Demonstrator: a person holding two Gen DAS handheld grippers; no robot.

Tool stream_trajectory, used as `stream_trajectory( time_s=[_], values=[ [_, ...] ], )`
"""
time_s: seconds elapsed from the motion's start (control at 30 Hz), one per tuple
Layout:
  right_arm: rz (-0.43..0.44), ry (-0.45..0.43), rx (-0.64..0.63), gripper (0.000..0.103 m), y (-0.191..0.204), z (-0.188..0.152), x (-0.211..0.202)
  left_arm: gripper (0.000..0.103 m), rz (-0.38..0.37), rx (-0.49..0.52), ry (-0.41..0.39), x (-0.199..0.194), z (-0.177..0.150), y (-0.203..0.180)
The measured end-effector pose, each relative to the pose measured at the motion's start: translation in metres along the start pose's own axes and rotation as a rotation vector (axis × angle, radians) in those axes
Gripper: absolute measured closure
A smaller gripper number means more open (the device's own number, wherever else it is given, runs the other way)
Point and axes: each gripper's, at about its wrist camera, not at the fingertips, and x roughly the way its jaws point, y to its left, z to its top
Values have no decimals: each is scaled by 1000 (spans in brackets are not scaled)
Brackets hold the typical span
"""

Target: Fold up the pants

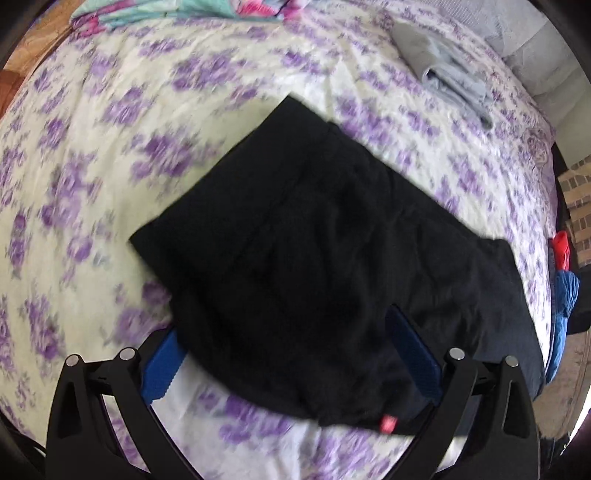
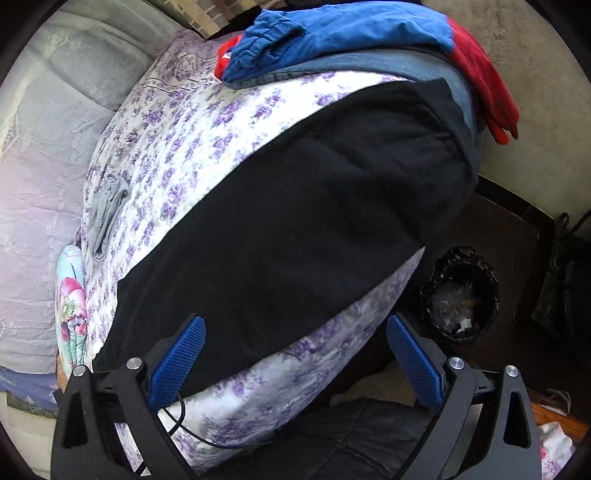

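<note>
Left wrist view: my left gripper (image 1: 286,354) sits low over the black pants (image 1: 306,236), jaws spread wide. Blue pads (image 1: 413,354) on both sides; the left pad is partly tucked under the near hem of the pants, the right one lies against the fabric. Can't tell if either pad actually presses the cloth, nothing is pinched between them. Pants lie flat on the purple floral bedsheet (image 1: 92,177), folded into a compact, roughly rectangular stack, one corner pointing away from me. Small red tag (image 1: 388,424) at the near edge. View is motion-blurred. Folded grey garment (image 1: 439,70) sits farther back on the sheet, well apart from the pants. Colourful bedding (image 1: 177,11) at the far edge. Red and blue clothes (image 1: 563,269) hang at the bed's right side.

Right wrist view: my right gripper (image 2: 295,358) is spread open too, holding nothing, hanging above the bed's edge. Black pants (image 2: 295,206) stretch diagonally across the floral bedsheet (image 2: 177,122), near end just beside my left pad (image 2: 177,365). Blue garment (image 2: 332,33) and red garment (image 2: 484,88) are piled at the far corner, touching the pants' far end. Grey garment (image 2: 107,206) lies near the pillow side. A black-lined waste bin (image 2: 460,291) stands on the floor beside the bed.
</note>
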Motion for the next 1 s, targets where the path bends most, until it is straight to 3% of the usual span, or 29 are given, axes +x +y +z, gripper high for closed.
stream_trajectory(
  time_s=[0.07,0.1,0.17,0.23,0.33,0.43,0.5,0.6,0.67,0.73,0.77,0.83,0.9,1.0],
  values=[
    [-14,-26,-8,4,1,2,-1,12,27,6,-36,4,8,-12],
    [-25,-47,-27,4,3,6,-2,33,77,23,-51,6,10,-18],
    [-62,-98,-97,4,12,18,-4,49,149,67,-66,11,11,-26],
    [-71,-140,-173,4,25,34,-2,70,165,67,-78,8,12,-26],
    [-51,-168,-328,4,52,64,9,78,93,45,-79,-3,16,-15],
    [-2,-114,-568,4,89,91,35,80,50,14,-87,-10,16,-8],
    [32,-40,-772,4,112,100,58,80,49,10,-103,-15,14,-8],
    [53,149,-1080,4,134,104,104,80,48,-15,-113,-19,12,-6],
    [36,242,-1187,5,139,103,128,80,57,-29,-105,-18,12,-5],
    [63,352,-1247,19,138,110,149,80,69,-46,-100,-17,12,-5],
    [77,353,-1271,26,137,101,145,80,76,-59,-99,-17,12,-6],
    [119,373,-1316,50,134,94,136,80,80,-80,-103,-18,12,-6],
    [118,376,-1309,86,136,95,130,81,77,-106,-117,-20,11,-4],
    [110,363,-1276,95,147,104,127,82,71,-134,-141,-24,8,-3]
  ],
)
